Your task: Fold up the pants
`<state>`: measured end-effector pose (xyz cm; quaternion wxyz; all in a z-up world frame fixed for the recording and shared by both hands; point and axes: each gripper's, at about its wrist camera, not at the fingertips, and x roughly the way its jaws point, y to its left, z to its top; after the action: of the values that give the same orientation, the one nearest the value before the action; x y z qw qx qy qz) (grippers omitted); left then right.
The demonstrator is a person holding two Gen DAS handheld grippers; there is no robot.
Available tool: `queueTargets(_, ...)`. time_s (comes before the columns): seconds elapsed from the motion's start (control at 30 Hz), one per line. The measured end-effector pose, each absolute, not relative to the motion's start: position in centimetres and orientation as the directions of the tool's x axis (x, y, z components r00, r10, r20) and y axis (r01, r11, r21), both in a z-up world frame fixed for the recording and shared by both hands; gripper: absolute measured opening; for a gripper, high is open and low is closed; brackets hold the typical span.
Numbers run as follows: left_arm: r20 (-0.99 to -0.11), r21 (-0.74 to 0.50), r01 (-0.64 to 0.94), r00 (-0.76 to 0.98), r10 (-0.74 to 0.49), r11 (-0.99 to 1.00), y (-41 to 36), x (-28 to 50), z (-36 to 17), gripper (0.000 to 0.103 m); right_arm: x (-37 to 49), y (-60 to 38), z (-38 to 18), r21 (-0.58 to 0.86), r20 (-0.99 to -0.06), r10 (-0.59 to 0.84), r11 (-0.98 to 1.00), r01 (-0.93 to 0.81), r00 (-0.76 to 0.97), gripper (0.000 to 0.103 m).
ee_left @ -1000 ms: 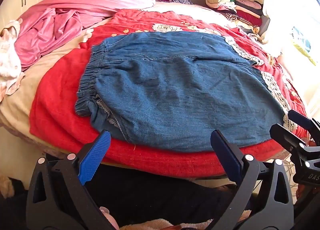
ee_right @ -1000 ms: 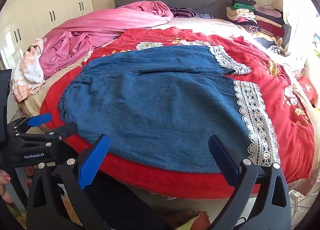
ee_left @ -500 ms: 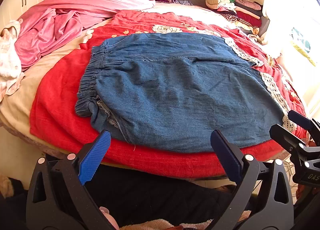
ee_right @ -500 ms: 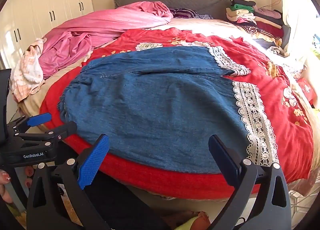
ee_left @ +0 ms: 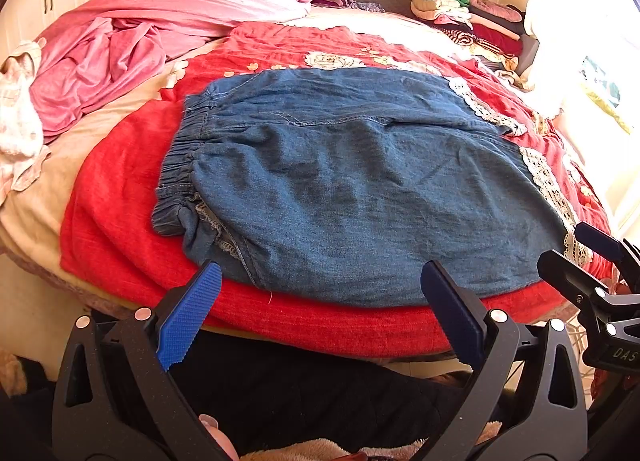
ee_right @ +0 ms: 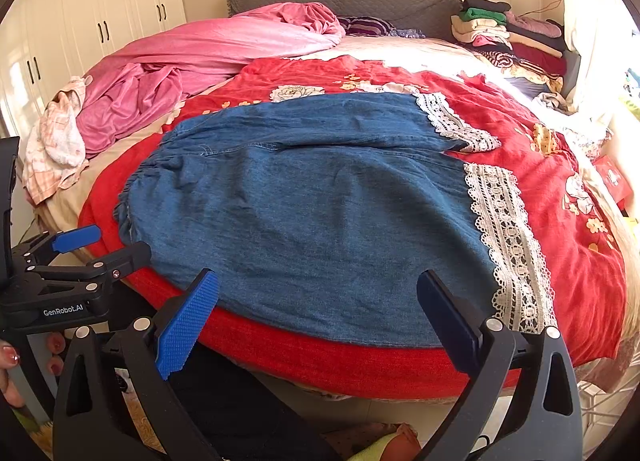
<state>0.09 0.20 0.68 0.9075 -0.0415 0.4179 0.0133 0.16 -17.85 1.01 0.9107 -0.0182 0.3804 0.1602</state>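
Plainly, the pants (ee_left: 360, 189) lie flat on the red blanket (ee_left: 120, 221) at the bed's near edge, waistband toward the left edge, lace cuffs (ee_right: 504, 237) toward the right. One leg lies beyond the other, and I judge them spread out so a fold can start from the near hem, which is not yet lifted. The left gripper (ee_left: 320, 309) hangs off the near edge with its jaws spread wide, holding nothing; the right gripper (ee_right: 318, 309) sits just beside it, jaws likewise spread and empty. Each hovers short of the hem, apart from the cloth, probably to take hold of it next. A pink quilt (ee_right: 200, 61) is heaped at the far left corner, and folded clothes (ee_right: 508, 33) are stacked at the far right corner. No container shows anywhere.
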Motion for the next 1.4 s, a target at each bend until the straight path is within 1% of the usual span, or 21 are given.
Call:
queueTargets(1.33,-0.764,-0.075,-0.065,0.644,-0.015,0.995,0.5,0.8,1.1,0.094,1.0,-17.7,0.2,0.093,-0.718,0.276,0.948,-0.305,0.639,0.099)
queueTargets(1.4,-0.764,-0.072,-0.062,0.645,-0.015,0.995,0.5,0.4,0.2,0.094,1.1,-17.8,0.0,0.097,-0.719,0.277,0.948,-0.302,0.637,0.099)
